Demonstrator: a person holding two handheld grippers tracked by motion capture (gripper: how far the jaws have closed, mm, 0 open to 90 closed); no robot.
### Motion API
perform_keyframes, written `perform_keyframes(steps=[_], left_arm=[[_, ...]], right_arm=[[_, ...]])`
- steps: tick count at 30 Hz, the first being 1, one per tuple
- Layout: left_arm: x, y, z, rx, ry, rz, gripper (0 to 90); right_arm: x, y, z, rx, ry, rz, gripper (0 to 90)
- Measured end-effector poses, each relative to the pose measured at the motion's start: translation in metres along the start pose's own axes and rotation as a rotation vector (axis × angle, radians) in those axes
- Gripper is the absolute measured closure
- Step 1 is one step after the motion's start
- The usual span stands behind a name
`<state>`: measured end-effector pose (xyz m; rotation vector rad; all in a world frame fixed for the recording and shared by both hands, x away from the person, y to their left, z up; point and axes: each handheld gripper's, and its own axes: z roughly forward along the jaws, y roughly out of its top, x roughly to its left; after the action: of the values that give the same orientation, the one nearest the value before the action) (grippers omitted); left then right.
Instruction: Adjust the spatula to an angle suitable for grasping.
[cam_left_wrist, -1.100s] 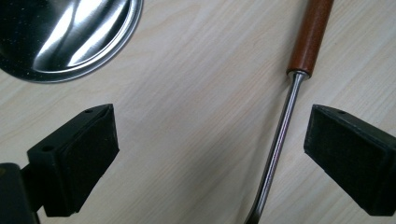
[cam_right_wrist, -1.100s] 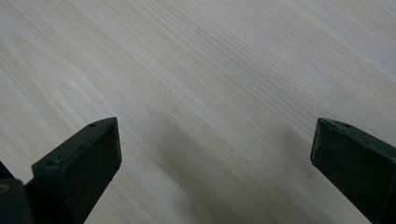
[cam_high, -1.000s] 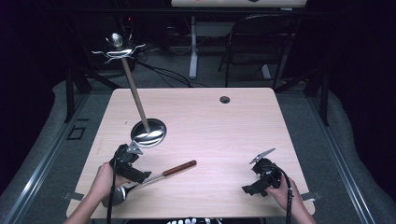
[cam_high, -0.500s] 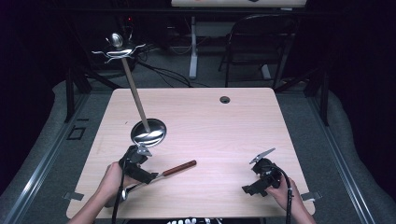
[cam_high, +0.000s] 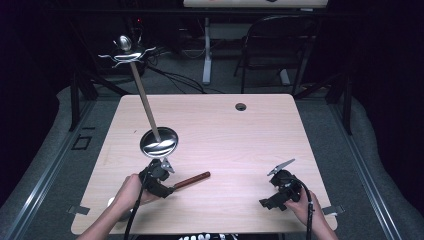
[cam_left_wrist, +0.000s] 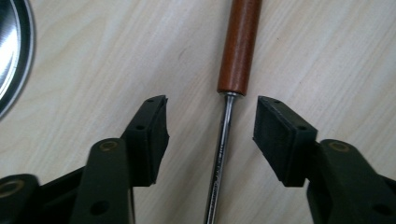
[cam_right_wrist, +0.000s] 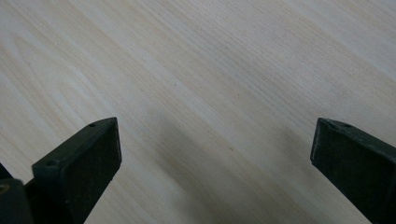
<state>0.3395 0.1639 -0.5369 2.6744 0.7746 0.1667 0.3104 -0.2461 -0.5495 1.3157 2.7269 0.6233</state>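
One utensil (cam_high: 187, 181) with a brown wooden handle and a thin steel shank lies on the table (cam_high: 235, 145), just in front of the round steel base (cam_high: 159, 142) of the single hanging stand, whose wooden pole leans up to a hooked top. In the high view the left gripper (cam_high: 167, 189) sits over the shank end of the utensil, while the right gripper (cam_high: 267, 204) rests well to the right of the stand base, on bare wood. Two grippers, one utensil, one stand.

From the left gripper view, the jaws have just been closing and now straddle the steel shank (cam_left_wrist: 220, 154) just below the handle (cam_left_wrist: 239, 44), with a gap on each side; the pads do not press it yet. The stand base (cam_left_wrist: 11, 56) shows at the left edge. My judgement: the utensil is light and rigid, the polished shank slippery, so the wooden handle or its junction offers the surer hold.

From the right gripper view, the jaws stand wide apart over bare table, holding nothing.
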Motion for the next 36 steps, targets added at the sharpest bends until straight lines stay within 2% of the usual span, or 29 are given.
perform_keyframes(steps=[2,6,8,14,15,19,22,29,36], left_arm=[[-0.0005,0.0,0.003,0.028,-0.026,0.016,56.3],[-0.0019,-0.0001,0.0066,0.055,-0.024,0.032,63.5],[-0.0023,-0.0006,0.008,0.062,-0.01,0.037,68.3],[-0.0038,-0.0017,0.0098,0.078,-0.015,0.065,81.1],[-0.0041,-0.0015,0.01,0.083,-0.011,0.075,81.8],[-0.0053,-0.0016,0.0105,0.083,-0.006,0.094,82.8],[-0.0057,-0.0018,0.0106,0.082,-0.003,0.095,82.9],[-0.0024,-0.0034,0.0111,0.077,-0.015,0.075,80.6],[-0.0037,-0.0038,0.011,0.075,-0.001,0.102,83.8]], right_arm=[[0.0009,0.0004,0.0001,-0.001,0.001,0.0,1.6],[0.0018,0.0005,0.0019,-0.006,0.005,0.01,1.6],[0.0019,0.0002,0.0025,-0.012,0.007,0.014,1.6],[0.0024,0.0003,0.0026,-0.007,0.009,0.014,1.6],[0.0031,-0.0001,0.0035,-0.015,0.0,0.021,1.6],[0.001,0.0009,0.0031,0.01,0.006,0.006,1.6],[0.0021,0.0004,0.0034,-0.003,0.006,0.017,1.6],[0.0024,0.0009,0.0014,0.011,0.002,-0.002,1.6],[0.0021,0.001,0.0016,0.015,0.002,-0.004,1.6]])
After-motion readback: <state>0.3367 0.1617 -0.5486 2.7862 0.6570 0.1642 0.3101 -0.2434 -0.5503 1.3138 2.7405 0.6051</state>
